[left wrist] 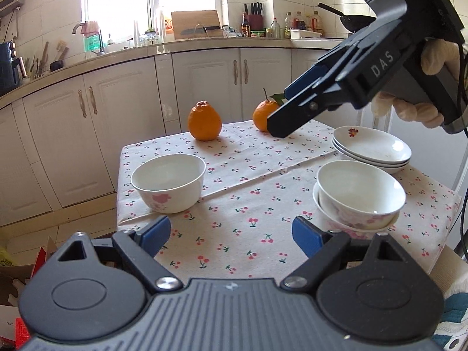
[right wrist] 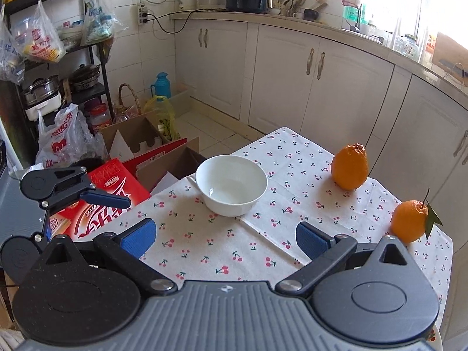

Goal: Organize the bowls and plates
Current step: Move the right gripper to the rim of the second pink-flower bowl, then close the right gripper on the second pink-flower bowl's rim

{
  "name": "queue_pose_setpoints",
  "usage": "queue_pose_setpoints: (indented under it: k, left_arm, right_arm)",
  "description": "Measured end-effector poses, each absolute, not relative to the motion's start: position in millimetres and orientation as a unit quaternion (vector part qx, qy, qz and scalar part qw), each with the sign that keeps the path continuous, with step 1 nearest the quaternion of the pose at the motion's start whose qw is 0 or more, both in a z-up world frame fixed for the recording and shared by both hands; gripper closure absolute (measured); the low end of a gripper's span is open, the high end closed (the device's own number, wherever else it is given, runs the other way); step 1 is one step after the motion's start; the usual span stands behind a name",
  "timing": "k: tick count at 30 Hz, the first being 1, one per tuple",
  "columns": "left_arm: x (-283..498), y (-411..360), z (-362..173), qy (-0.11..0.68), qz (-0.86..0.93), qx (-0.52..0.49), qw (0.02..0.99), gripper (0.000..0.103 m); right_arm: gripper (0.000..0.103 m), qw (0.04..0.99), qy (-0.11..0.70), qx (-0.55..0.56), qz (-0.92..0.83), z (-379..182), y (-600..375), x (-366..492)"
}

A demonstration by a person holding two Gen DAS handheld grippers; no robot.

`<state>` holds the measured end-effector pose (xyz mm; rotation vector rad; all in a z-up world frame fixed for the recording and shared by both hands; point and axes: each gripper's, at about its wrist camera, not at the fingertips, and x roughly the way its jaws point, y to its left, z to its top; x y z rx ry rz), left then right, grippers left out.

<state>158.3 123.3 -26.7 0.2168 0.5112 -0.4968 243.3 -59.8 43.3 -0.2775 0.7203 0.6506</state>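
Note:
A lone white bowl with a pink flower stands near the left edge of the cherry-print table; the right wrist view shows the same bowl straight ahead. At the right, two bowls sit nested, and behind them is a stack of three shallow plates. My left gripper is open over the table's near side, with nothing between its pads. A gloved hand holds my right gripper above the far right of the table. It shows open and empty, a short way back from the lone bowl.
Two oranges rest at the far edge of the cloth. Cardboard boxes and bags crowd the floor beyond the table's left edge. White cabinets line the wall behind. One of the left gripper's fingers reaches in at the left.

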Motion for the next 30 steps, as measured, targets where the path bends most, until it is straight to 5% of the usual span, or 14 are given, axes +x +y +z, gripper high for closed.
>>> queue_pose_setpoints:
  k: [17,30]
  left_arm:
    - [243,138,-53,0.25,-0.21,0.11,0.939,0.012]
    - [278,137,-74,0.259,-0.205,0.109,0.937,0.012]
  right_arm:
    - [0.0,0.837,0.396,-0.204,0.317,16,-4,327]
    - [0.0,0.81,0.44,-0.159,0.354,-13,11,386]
